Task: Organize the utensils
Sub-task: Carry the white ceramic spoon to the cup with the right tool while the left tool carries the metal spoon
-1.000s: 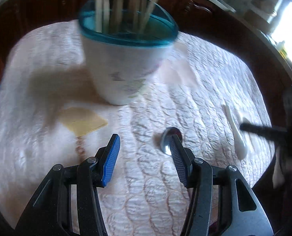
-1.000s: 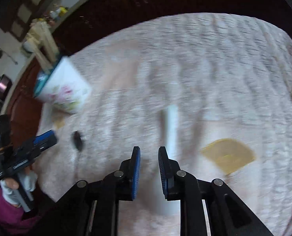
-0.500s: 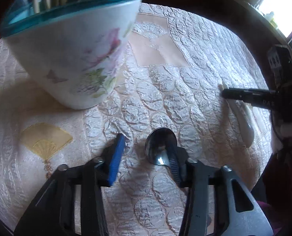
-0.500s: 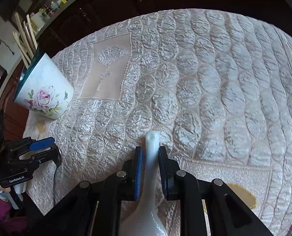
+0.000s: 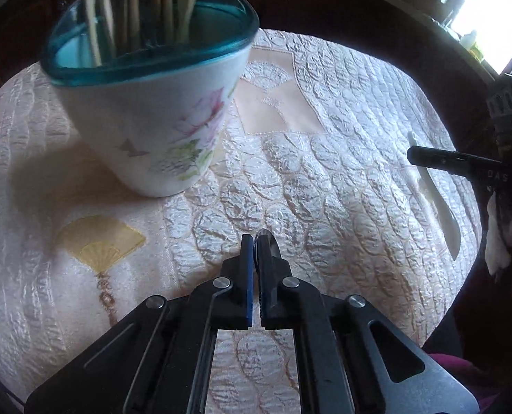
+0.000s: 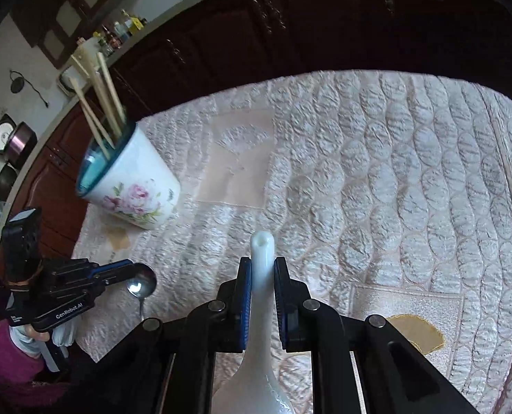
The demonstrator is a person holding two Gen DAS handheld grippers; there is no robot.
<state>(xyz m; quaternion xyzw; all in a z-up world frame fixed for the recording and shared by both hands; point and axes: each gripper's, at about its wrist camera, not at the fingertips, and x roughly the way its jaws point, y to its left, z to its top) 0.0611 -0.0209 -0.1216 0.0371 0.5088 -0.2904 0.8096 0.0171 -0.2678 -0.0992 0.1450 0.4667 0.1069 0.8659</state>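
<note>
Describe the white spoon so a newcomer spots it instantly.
Start at the floral cup holding chopsticks on the quilted tablecloth. Nearer the camera, the right gripper clamps a white ceramic spoon. Unlike the shiny metal spoon beside it, it's thick, opaque, matte white.

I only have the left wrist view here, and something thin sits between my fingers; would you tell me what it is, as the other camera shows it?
Observer: It is a metal spoon; the left gripper is shut on it near the bowl, and the handle hangs down behind.
Operator: Thank you. What is the right gripper doing?
Observer: The right gripper is shut on the handle of a white ceramic spoon, with the handle tip pointing forward past the fingers.
Operator: Does the cup show anything that I miss?
Observer: The floral cup has a pink rose facing that camera, and chopsticks stand in it.
</note>
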